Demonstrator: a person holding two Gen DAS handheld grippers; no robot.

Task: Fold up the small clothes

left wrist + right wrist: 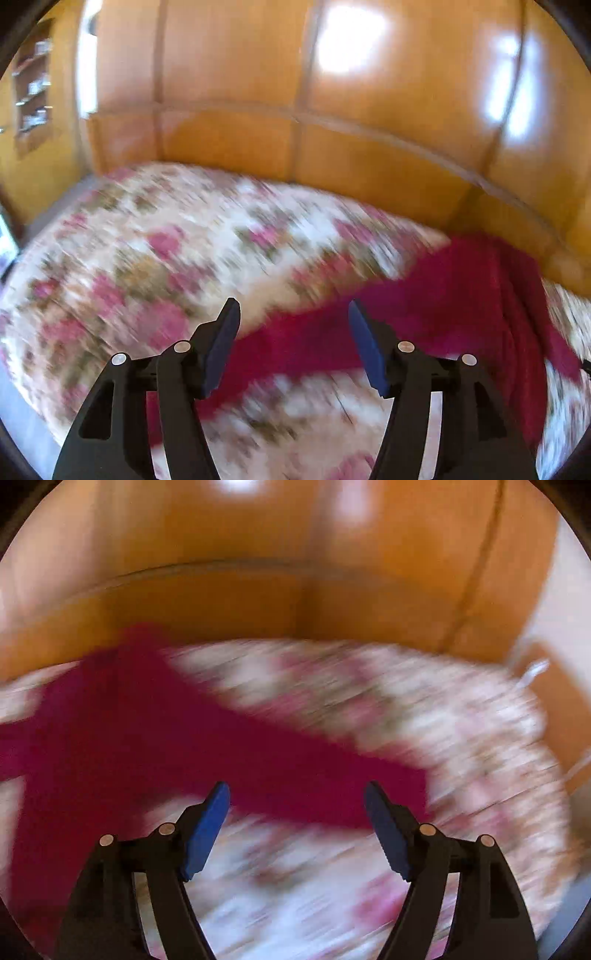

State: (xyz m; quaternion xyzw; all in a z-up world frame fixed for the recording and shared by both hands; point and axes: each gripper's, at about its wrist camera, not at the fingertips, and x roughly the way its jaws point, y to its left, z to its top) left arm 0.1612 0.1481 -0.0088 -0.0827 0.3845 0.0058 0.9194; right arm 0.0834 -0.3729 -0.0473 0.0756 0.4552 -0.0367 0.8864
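Note:
A dark red garment (436, 295) lies spread on a floral bedspread (155, 243), blurred by motion in both views. My left gripper (293, 314) hangs above the garment's narrow left part; its blue pads (221, 350) stand apart with nothing pinched between them. In the right wrist view the same red garment (155, 738) stretches from the left edge to a point at centre right. My right gripper (297, 794) is open above its lower edge, and the blue pads (388, 834) touch no cloth.
An orange-brown wooden headboard and wall panels (295, 147) rise behind the bed. A set of shelves (33, 88) stands at far left. The bedspread (443, 720) reaches a wooden side panel (554, 701) at the right.

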